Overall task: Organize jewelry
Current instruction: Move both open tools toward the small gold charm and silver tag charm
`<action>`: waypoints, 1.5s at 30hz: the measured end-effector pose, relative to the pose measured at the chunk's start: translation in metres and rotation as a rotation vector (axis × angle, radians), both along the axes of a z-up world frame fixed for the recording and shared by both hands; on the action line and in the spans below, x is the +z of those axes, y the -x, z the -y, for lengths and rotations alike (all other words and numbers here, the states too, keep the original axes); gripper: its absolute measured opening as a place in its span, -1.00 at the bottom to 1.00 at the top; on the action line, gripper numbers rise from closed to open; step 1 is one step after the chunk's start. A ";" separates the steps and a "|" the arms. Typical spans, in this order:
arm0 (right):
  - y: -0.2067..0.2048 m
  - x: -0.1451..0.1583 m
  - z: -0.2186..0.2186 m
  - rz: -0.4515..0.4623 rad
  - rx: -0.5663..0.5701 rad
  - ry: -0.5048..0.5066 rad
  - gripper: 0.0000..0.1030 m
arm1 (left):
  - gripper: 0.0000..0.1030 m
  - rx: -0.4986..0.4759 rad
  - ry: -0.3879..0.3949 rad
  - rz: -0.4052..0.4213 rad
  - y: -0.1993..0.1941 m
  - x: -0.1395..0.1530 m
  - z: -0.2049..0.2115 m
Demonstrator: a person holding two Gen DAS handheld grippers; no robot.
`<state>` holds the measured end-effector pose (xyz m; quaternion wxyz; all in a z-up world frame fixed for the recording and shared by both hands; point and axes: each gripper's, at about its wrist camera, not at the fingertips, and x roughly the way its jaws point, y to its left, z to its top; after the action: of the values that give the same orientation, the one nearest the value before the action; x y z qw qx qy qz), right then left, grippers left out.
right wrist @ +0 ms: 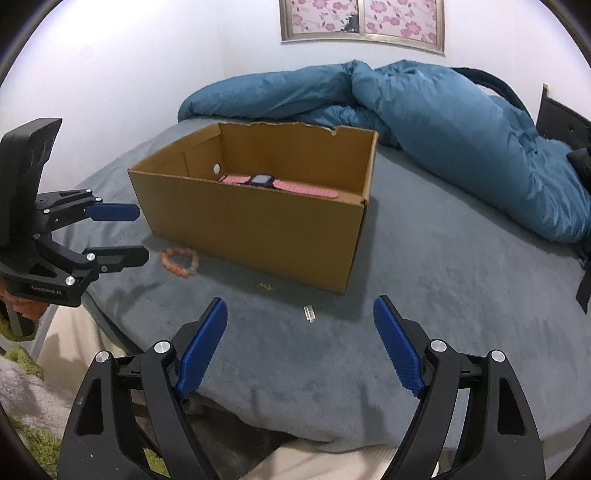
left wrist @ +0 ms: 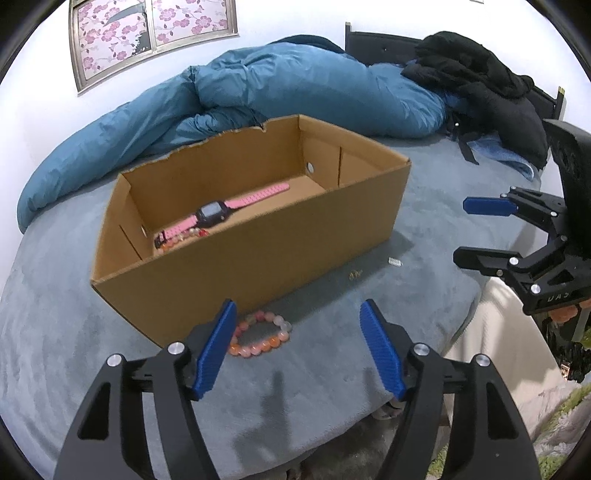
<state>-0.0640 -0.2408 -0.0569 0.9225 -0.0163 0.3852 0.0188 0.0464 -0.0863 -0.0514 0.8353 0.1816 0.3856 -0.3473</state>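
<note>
An open cardboard box [left wrist: 258, 258] [right wrist: 258, 229] stands on the grey bed. Inside lie a pink watch [left wrist: 221, 212] [right wrist: 273, 183] and a bead bracelet [left wrist: 184, 238]. An orange-pink bead bracelet [left wrist: 260, 334] [right wrist: 180, 261] lies on the bed in front of the box, just beyond my open, empty left gripper [left wrist: 298, 315] [right wrist: 142, 234]. A small gold piece [left wrist: 355, 274] [right wrist: 266, 286] and a small silver piece [left wrist: 395, 262] [right wrist: 309, 314] lie on the bed. My right gripper [right wrist: 300, 314] [left wrist: 460, 230] is open and empty, near the silver piece.
A blue duvet [left wrist: 295, 92] [right wrist: 443, 129] is bunched behind the box. Black clothes [left wrist: 480, 85] lie at the far right by the headboard. The bed edge [right wrist: 258, 432] is close below the grippers. A framed flower picture [left wrist: 147, 33] hangs on the wall.
</note>
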 end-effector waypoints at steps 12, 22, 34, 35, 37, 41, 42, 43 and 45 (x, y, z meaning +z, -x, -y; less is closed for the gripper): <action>-0.006 -0.015 -0.008 -0.039 0.015 -0.016 0.49 | 0.30 0.028 -0.030 -0.022 -0.002 -0.025 -0.004; -0.020 -0.027 -0.006 -0.072 0.031 0.001 0.32 | 0.30 0.125 -0.081 -0.058 -0.022 -0.033 -0.001; -0.032 -0.034 -0.001 -0.102 0.049 0.017 0.23 | 0.30 0.157 -0.111 -0.086 -0.033 -0.039 0.005; -0.033 -0.035 -0.001 -0.104 0.050 0.019 0.23 | 0.30 0.157 -0.116 -0.085 -0.033 -0.039 0.006; -0.035 -0.036 0.000 -0.107 0.053 0.019 0.23 | 0.30 0.158 -0.121 -0.088 -0.034 -0.041 0.008; -0.038 -0.039 0.000 -0.112 0.060 0.023 0.23 | 0.30 0.160 -0.136 -0.092 -0.035 -0.043 0.011; -0.038 -0.040 -0.001 -0.112 0.060 0.023 0.23 | 0.30 0.160 -0.140 -0.092 -0.036 -0.044 0.012; -0.039 -0.040 -0.001 -0.113 0.061 0.023 0.23 | 0.30 0.160 -0.142 -0.092 -0.036 -0.044 0.012; -0.040 -0.041 -0.001 -0.114 0.063 0.024 0.21 | 0.30 0.162 -0.148 -0.094 -0.037 -0.045 0.013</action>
<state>-0.0245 -0.2402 -0.0978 0.8976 -0.0383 0.4368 0.0443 0.0836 -0.0996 -0.0961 0.8259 0.1944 0.4625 -0.2574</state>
